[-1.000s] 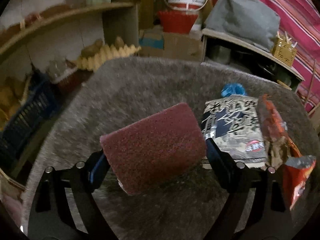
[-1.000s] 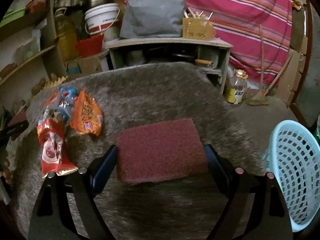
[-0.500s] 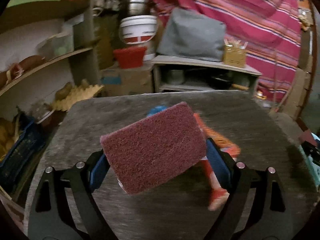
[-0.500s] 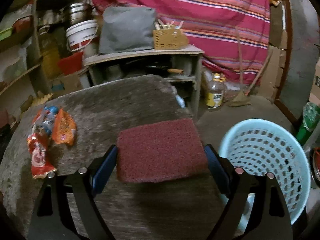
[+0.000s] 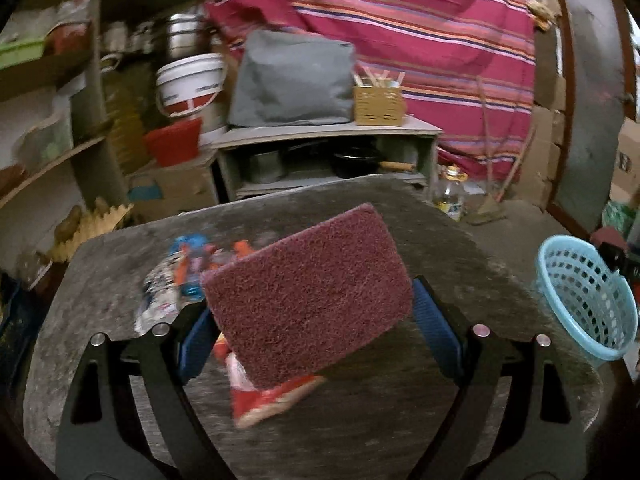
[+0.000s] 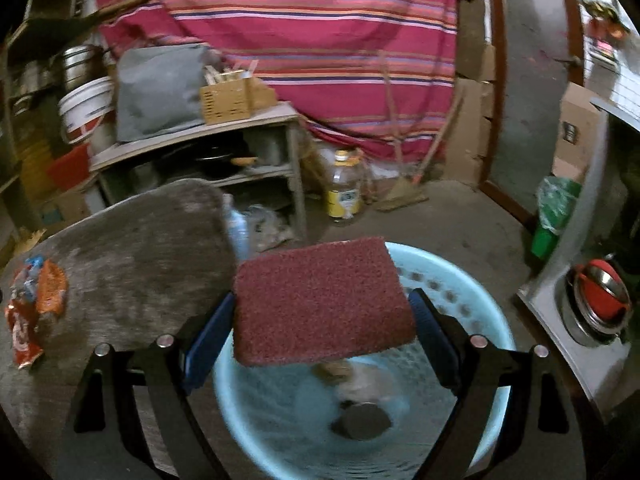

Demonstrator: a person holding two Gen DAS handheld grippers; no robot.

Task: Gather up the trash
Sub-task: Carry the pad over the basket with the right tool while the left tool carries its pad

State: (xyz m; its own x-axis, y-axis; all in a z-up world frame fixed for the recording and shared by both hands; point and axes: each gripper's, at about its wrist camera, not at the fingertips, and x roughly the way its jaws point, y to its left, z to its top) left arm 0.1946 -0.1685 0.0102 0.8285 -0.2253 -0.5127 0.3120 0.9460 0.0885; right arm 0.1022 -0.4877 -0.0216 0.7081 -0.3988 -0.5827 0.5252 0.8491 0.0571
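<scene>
My left gripper is shut on a maroon scouring pad, held tilted over the grey table. Snack wrappers lie on the table behind the pad, and a red wrapper shows below it. The light blue basket stands off the table's right edge. My right gripper is shut on a second maroon pad and hangs over the blue basket, which holds a dark round thing. The wrappers lie far left on the table.
Behind the table is a low shelf unit with a grey bag, a wicker box and pots. A white bucket, a yellow-labelled bottle, a broom, cardboard boxes and a green bag stand about the floor. A red-lidded pot sits right.
Both views have swung to the right. The right gripper has gone from above the table to above the blue basket. In the left wrist view the wrappers slid left and the basket came into sight.
</scene>
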